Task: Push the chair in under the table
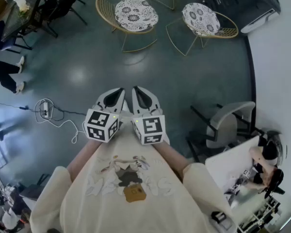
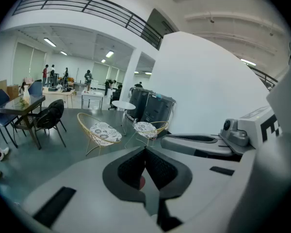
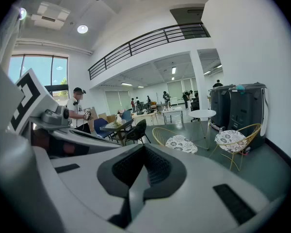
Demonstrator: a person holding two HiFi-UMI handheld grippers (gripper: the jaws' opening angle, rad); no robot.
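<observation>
Close below, the left gripper (image 1: 113, 97) and right gripper (image 1: 142, 98) are hovering side by side, fingers pressed together on nothing, well apart from the chair (image 1: 227, 124) beside the bench (image 1: 229, 163).

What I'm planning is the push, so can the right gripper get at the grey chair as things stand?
Likely not without a step: the right gripper, shut, sits near the chest, apart from the grey chair. Only bare floor lies between, so the way looks free.
</observation>
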